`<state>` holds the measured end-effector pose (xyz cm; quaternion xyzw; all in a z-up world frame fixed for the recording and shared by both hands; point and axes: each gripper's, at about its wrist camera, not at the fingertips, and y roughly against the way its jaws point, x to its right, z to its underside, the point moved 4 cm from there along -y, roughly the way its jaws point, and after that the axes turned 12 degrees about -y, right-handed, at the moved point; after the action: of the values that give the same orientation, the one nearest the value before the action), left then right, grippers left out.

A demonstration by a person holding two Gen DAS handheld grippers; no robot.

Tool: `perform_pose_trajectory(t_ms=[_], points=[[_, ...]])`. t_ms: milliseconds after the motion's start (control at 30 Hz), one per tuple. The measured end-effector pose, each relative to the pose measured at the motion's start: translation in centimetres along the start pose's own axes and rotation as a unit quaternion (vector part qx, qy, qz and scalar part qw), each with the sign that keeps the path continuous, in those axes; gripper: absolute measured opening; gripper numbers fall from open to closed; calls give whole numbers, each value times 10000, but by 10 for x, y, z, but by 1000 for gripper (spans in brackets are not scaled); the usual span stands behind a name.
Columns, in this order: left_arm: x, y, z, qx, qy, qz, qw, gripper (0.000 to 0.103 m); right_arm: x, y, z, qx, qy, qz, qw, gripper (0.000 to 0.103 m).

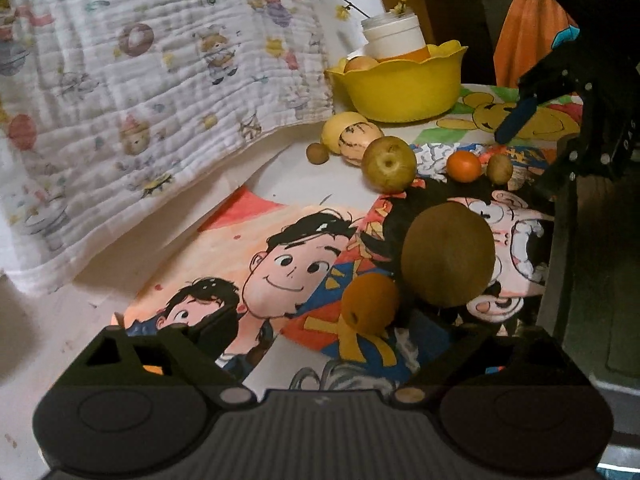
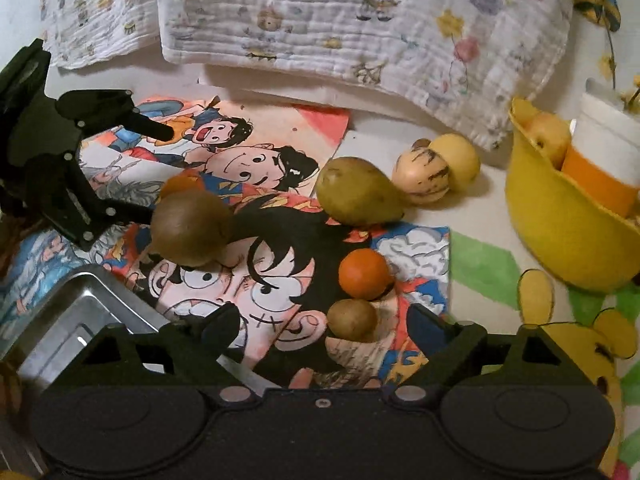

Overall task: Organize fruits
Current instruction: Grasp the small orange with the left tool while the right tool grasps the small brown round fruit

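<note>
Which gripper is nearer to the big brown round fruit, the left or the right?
The left. The left gripper has its open fingers just beside the big brown fruit, which lies ahead of it. The right gripper is open too and faces the small brown fruit, farther away.

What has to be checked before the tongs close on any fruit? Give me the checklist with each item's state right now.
1. Left tongs open, nothing gripped: ok.
2. Right tongs open, nothing gripped: ok.
3. Small brown fruit lies between the right tongs' fingers: ok.
4. Orange fruit lies ahead of the left tongs: ok.
5. Clearance around the orange fruit: cannot tell; the big brown fruit sits close beside it.
6. Room in the yellow bowl: cannot tell; a cup and a pale fruit take up part of it.
</note>
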<state>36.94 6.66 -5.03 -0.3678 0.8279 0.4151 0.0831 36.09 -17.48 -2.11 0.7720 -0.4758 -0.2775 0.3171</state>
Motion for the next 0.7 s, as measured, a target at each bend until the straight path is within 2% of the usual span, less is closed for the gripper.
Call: perform_pose_trajectory(t_ms=[200,333,433,700], points=[[-1,-9,-1,11,10,147,9999,88,-7,-8,-1,-49,62,-18,10000,86],[-2,-12,-2,81,139,249,9996,81,-2,-11,1,-96,-201,21,9997,81],[-2,-15,-3,114,251,331,9991,73,1,-13,3,-109,-361,2,9993,71],[5,-19,-9,208,299,540,9979,47,-8,-18,2,-94,-356,-148,9992,56]])
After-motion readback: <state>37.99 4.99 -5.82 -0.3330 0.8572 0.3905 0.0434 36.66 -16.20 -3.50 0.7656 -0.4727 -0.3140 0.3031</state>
